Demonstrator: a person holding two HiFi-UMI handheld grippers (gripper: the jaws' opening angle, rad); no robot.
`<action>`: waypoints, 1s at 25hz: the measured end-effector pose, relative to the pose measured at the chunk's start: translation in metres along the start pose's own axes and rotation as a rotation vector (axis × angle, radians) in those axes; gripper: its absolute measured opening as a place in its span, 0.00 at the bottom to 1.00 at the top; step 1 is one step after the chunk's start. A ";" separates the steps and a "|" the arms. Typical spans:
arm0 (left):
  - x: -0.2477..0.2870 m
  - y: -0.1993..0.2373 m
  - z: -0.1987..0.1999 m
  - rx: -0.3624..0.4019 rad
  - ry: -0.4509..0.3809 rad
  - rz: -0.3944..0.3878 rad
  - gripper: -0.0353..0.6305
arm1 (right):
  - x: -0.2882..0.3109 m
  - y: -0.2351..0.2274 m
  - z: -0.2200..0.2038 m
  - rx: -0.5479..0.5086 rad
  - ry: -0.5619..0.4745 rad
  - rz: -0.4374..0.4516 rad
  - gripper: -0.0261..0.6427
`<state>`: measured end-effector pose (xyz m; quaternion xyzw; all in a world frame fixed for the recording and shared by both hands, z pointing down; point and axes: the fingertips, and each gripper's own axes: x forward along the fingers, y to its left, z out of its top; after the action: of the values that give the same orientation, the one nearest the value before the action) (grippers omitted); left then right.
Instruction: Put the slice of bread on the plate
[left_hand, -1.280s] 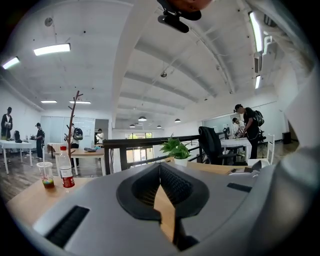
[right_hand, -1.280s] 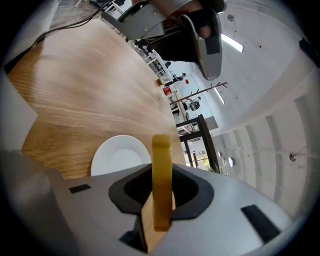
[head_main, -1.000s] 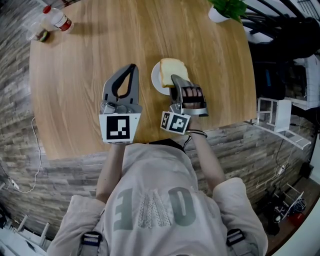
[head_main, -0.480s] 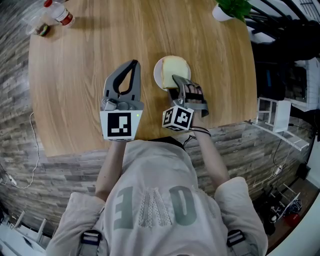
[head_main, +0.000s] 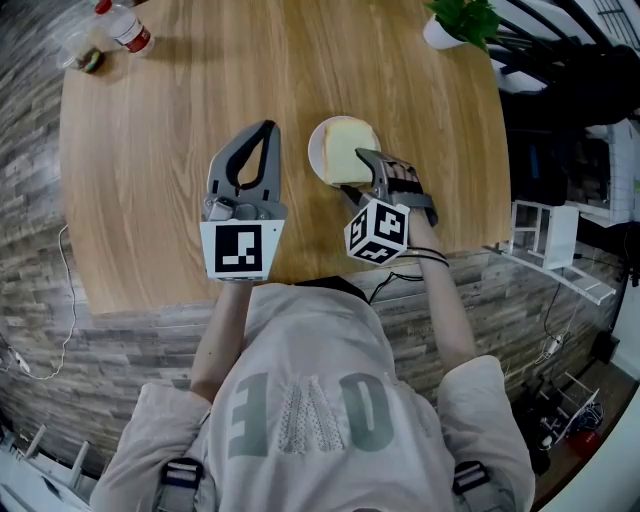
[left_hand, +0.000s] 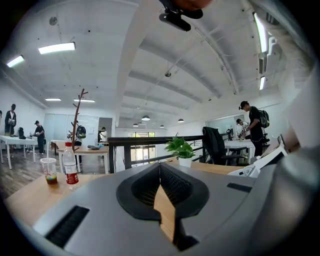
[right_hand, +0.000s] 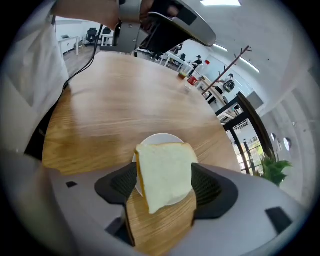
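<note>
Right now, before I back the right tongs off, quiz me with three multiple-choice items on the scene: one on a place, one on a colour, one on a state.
1. Where is the slice of bread?
A) lifted in the air
B) on the plate
C) nowhere in view

2. What colour is the plate?
A) white
B) blue
C) black

3. How do the right tongs stand?
A) shut on the bread
B) shut and empty
C) open, with the bread between the jaws

Key:
1 B: the head view shows the slice lying on the plate.
2 A: the plate's bare rim shows white beside the bread.
3 C: the jaws have just been opening and stand wide, with the slice between them.
</note>
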<state>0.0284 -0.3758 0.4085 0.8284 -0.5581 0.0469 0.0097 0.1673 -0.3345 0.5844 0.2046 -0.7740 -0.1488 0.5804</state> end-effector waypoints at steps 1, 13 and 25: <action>0.000 0.000 0.001 0.002 -0.001 -0.002 0.06 | -0.003 -0.002 0.000 -0.008 -0.002 -0.001 0.51; 0.000 -0.012 0.016 0.035 -0.039 -0.032 0.06 | -0.128 -0.135 0.052 0.662 -0.562 -0.344 0.52; -0.005 -0.034 0.028 0.048 -0.062 -0.076 0.06 | -0.196 -0.135 0.025 1.288 -0.932 -0.586 0.21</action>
<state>0.0601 -0.3597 0.3815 0.8501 -0.5249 0.0341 -0.0257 0.2103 -0.3560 0.3499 0.6054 -0.7835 0.1076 -0.0898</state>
